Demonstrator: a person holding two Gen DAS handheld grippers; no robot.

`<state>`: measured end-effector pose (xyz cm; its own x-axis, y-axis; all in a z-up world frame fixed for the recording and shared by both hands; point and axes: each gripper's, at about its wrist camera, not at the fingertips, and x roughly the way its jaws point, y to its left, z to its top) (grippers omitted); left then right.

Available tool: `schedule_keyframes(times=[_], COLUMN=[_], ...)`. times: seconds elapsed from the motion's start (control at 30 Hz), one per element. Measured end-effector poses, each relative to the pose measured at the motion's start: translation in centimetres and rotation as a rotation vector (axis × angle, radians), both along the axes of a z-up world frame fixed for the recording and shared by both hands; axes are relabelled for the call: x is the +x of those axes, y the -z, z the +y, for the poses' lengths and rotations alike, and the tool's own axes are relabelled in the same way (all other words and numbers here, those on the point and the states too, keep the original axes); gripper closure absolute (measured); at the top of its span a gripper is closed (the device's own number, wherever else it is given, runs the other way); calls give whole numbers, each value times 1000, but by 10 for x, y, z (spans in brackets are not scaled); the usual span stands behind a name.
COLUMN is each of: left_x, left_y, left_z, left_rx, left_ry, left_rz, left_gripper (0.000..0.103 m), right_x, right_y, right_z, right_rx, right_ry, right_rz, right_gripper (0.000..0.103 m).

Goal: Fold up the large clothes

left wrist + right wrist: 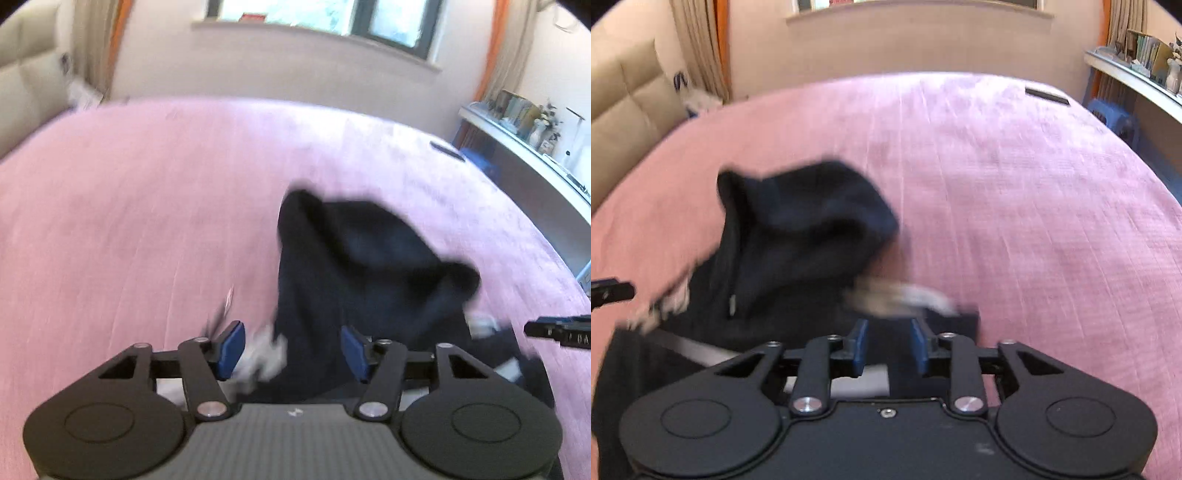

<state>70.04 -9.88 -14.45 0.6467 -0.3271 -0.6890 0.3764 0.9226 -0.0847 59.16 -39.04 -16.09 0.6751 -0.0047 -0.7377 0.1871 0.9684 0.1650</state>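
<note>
We see a black hooded garment (354,266) lying on the pink bedspread (147,192) of the bed, with its hood bunched up and raised toward the far side; both views are motion-blurred, so fine detail is lost. In the left wrist view, the left gripper (293,349) has its blue-padded fingers spread wide apart, with dark cloth and a blurred white patch (264,356) showing between them; we cannot tell whether the pads touch the cloth. In the right wrist view, the right gripper (889,345) has its fingers partly apart, with black cloth filling the gap; we cannot tell whether it is clamped on that cloth. A drawstring (731,295) with a metal tip hangs down the front of the hood. A blurred pale strip (901,295) lies across the garment just beyond the right gripper. A small dark flat object (1047,96) rests on the bedspread near the far right corner, well apart from the garment. A padded headboard (624,110) stands at the left, a window (317,22) is in the far wall, and a shelf (528,140) with books runs along the right.
</note>
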Motion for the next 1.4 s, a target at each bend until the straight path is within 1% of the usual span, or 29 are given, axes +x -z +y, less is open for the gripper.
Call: schedule_keyframes(times=[0.07,0.13,0.2,0.27,0.33,0.4,0.43,0.47,0.5,0.53,0.6,0.63,0.67,0.73,0.8,0.83,0.87,0.9,0.93,0.97,1.0,1.03,1.07,1.1,1.17,1.23,1.3,1.37,1.4], left_x=[37,76,107,128,144,156,161,165,168,168,157,148,137,116,96,91,88,85,76,62,55,50,46,42,36,37,52,77,95], left_y=[-1,7,22,38,53,66,72,73,70,63,44,37,31,30,45,60,82,104,113,112,107,102,95,89,77,58,42,33,32], left_z=[-20,-42,-62,-78,-86,-94,-98,-99,-96,-86,-56,-42,-29,-2,22,26,26,23,19,14,9,9,12,18,29,52,57,54,48], left_rx=[5,35,118,222,265,310,333,336,322,286,146,103,80,82,106,153,215,258,296,345,398,415,406,388,343,256,177,78,25], left_ry=[17,52,83,76,92,83,72,59,35,-1,-47,-68,-95,-161,-219,-227,-205,-163,-137,-115,-86,-66,-39,8,87,133,144,157,169], left_rz=[-38,-38,-22,-18,-6,13,13,3,-21,-53,-97,-116,-135,-149,-115,-64,17,83,66,-11,-38,-44,-43,-30,-3,9,-3,2,9], left_gripper=[40,37,37,38,38,46,70,94,94,95,95,95,95,95,94,92,90,89,88,81,76,64,53,50,50,49,45,34,33], right_x=[28,47,59,68,78,89,97,104,109,111,103,96,92,86,86,88,91,93,97,96,93,89,83,77,67,66,78,101,116], right_y=[7,13,21,29,38,47,52,57,58,54,33,21,15,14,27,36,50,63,77,82,78,71,63,56,39,25,17,18,22], right_z=[-3,-6,-7,-7,-8,-7,-5,-5,-7,-8,-11,-9,-6,4,11,11,10,9,7,3,0,-4,-8,-12,-19,-25,-29,-29,-25], right_rx=[22,47,80,103,112,101,104,117,125,117,99,76,58,1,-31,-39,-41,-40,-29,-9,12,27,30,35,56,95,130,154,153], right_ry=[23,46,53,57,54,57,61,59,54,65,66,45,24,-19,-55,-57,-56,-55,-58,-58,-64,-78,-95,-117,-164,-190,-194,-174,-179], right_rz=[-17,2,15,26,56,106,129,134,128,109,-3,-56,-81,-91,-48,-15,39,92,161,190,182,183,177,166,138,101,66,53,46], right_gripper=[53,46,37,33,29,29,30,51,95,94,95,95,95,95,95,95,94,86,76,70,63,56,41,28,28,28,27,27,27])
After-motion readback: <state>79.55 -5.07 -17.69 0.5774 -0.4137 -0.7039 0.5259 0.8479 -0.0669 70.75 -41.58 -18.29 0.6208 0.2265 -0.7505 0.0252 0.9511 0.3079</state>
